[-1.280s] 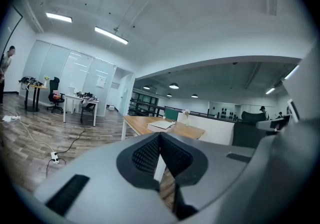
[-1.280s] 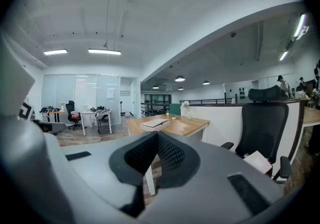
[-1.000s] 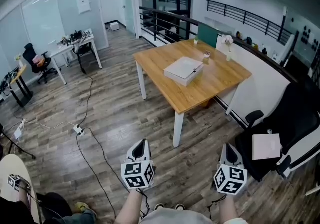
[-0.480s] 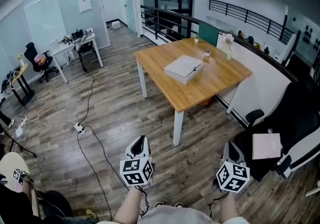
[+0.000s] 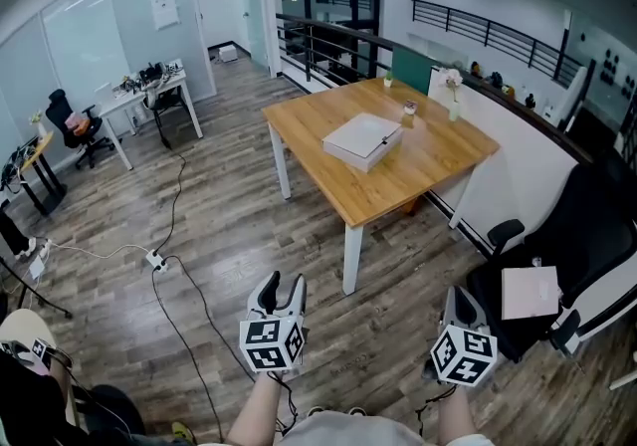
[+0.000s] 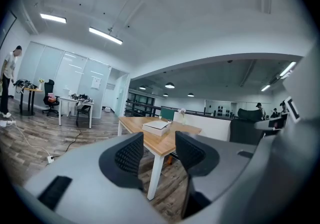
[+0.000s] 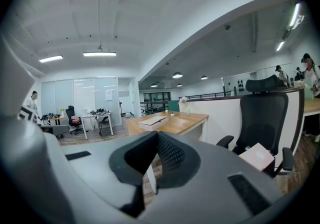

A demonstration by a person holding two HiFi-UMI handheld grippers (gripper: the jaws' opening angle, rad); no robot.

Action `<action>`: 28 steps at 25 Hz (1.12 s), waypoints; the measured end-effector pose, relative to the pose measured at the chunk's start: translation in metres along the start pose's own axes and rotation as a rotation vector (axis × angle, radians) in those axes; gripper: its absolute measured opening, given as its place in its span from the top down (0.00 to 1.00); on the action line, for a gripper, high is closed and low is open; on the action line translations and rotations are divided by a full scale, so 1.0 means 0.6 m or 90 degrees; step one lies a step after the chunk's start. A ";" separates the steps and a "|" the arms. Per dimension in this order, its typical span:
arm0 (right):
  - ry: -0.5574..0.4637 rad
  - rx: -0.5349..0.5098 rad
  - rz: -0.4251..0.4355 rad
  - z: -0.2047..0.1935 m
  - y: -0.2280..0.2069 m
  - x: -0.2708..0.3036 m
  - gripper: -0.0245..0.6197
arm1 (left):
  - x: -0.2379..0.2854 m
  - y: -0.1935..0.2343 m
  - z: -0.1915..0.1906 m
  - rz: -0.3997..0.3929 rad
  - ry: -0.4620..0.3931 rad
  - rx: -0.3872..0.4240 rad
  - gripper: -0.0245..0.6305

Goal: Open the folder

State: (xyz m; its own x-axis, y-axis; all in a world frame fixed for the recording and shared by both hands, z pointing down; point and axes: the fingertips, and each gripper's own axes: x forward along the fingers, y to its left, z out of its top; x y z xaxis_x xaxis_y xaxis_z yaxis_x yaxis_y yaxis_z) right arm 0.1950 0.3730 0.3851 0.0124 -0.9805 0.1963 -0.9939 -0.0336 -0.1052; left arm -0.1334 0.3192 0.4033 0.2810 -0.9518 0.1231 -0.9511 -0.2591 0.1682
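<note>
The white folder [image 5: 362,140] lies closed on the wooden table [image 5: 418,167] across the room; it also shows far off as the folder [image 6: 156,127] and the folder [image 7: 152,121] in the two gripper views. My left gripper [image 5: 279,287] is held low over the floor, well short of the table. Its jaws are opening and nothing is between them. My right gripper [image 5: 457,305] hangs beside it at the right, its pads [image 7: 170,152] pressed together on nothing.
A cable and power strip [image 5: 155,258] run across the wood floor at the left. A black office chair [image 5: 567,255] with a white box [image 5: 530,292] on it stands at the right. Desks and chairs [image 5: 149,91] line the far left wall. A railing [image 5: 328,46] stands behind the table.
The left gripper's jaws, shut in the earlier frames, have parted. Both grippers stay at about the same place.
</note>
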 end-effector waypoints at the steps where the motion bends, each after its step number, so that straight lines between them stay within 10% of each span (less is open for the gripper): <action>1: -0.001 -0.001 -0.001 0.002 -0.002 0.000 0.96 | 0.002 -0.001 0.001 -0.002 -0.001 0.003 0.64; 16: -0.007 -0.015 -0.026 0.014 -0.006 0.017 0.96 | 0.032 -0.002 0.011 -0.055 -0.027 -0.009 0.24; 28: 0.008 -0.005 -0.064 -0.011 0.036 0.025 0.96 | 0.040 0.058 0.000 -0.074 -0.002 0.011 0.20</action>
State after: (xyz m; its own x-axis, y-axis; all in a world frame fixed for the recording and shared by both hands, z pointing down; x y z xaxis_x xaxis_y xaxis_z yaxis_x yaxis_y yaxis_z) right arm 0.1730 0.3587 0.3922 0.1100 -0.9697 0.2179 -0.9887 -0.1292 -0.0761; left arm -0.1599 0.2873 0.4122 0.3894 -0.9155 0.1013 -0.9142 -0.3707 0.1639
